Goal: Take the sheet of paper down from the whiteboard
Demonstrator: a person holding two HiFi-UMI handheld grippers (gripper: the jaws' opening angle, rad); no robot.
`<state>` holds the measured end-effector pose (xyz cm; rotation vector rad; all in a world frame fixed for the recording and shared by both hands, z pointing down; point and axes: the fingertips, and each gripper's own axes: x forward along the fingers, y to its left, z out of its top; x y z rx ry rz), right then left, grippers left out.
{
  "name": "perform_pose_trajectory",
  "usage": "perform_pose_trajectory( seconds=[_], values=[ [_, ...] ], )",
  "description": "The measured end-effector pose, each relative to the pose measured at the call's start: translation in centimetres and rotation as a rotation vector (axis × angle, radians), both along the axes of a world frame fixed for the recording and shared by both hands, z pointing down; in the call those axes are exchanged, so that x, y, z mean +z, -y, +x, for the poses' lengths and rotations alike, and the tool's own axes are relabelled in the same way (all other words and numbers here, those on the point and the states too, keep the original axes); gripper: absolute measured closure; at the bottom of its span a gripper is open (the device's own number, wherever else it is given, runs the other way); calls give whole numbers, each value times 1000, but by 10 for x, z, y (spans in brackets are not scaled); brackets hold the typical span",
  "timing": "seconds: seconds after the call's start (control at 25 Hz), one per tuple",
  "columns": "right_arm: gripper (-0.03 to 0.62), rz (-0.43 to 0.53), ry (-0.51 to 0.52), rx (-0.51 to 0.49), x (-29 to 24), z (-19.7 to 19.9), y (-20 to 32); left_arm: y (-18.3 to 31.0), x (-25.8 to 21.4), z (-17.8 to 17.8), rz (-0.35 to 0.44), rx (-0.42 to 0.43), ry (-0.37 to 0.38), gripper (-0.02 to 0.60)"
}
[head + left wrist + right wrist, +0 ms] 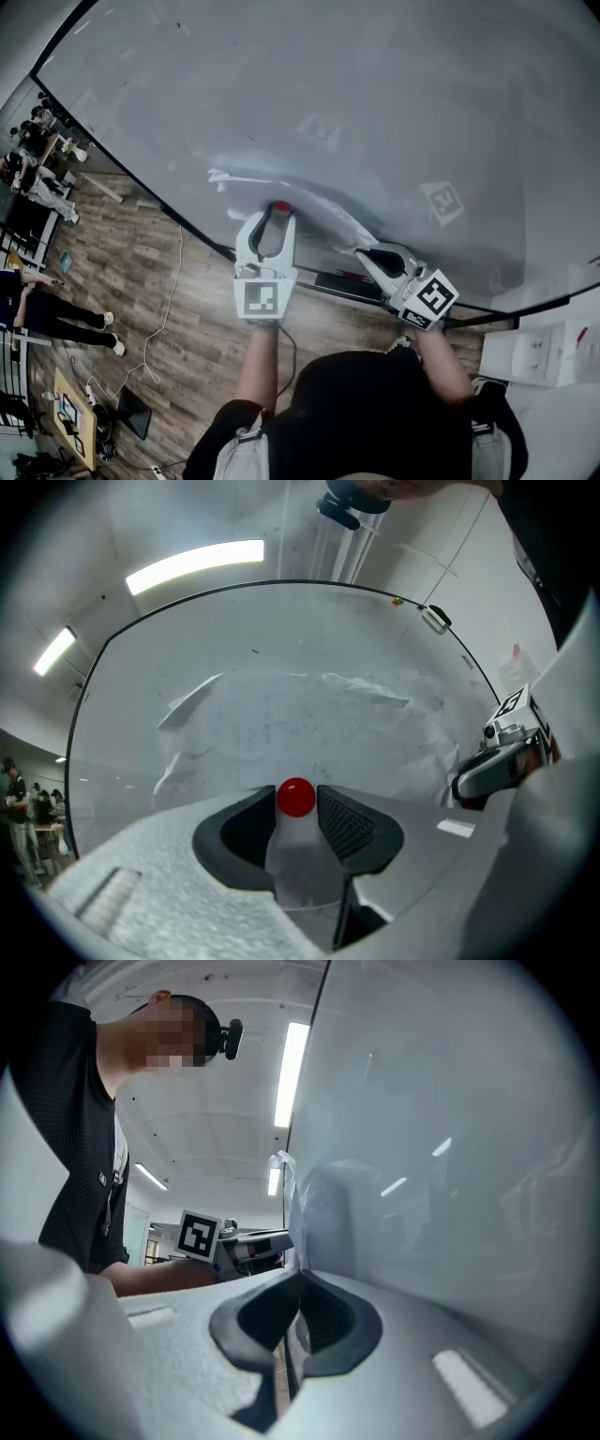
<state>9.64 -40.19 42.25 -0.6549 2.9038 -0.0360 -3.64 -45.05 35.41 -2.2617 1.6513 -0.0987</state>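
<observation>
**Magnet first, then the sheet**

- **Sheet:** The sheet of paper (pixel 309 199) is still up, crumpled, low on the whiteboard (pixel 328 84). A red magnet (pixel 279 206) pins it near its bottom edge.
- **Left gripper (pixel 272 217):** The jaws stand wide with the magnet between the tips. They look set around it rather than clamped.
- **Right gripper (pixel 361 250):** The jaws are pinched together on the sheet's right edge.
- **Step in hand, as I read it:** Freeing the magnet.
- **Next move:** Close the left jaws on the magnet and pull it straight off while the right keeps the paper from dropping. The magnet is small and round, so it may slip.
- **Surface:** The board is glossy, pale and otherwise bare, and it mirrors the gripper markers.
- **Room:** There is a wood-plank floor (pixel 141 272) with a loose cable (pixel 173 281). People (pixel 56 314) stand well off to the left, and strip lights (pixel 197 564) run overhead.
</observation>
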Motion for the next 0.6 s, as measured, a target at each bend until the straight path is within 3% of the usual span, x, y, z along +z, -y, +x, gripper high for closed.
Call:
perform_pose_trajectory(
  seconds=[0.6],
  values=[
    [589,-10,-3,3,-2,-2,-7,1,0,-2,-5,3,-44,454]
  ],
)
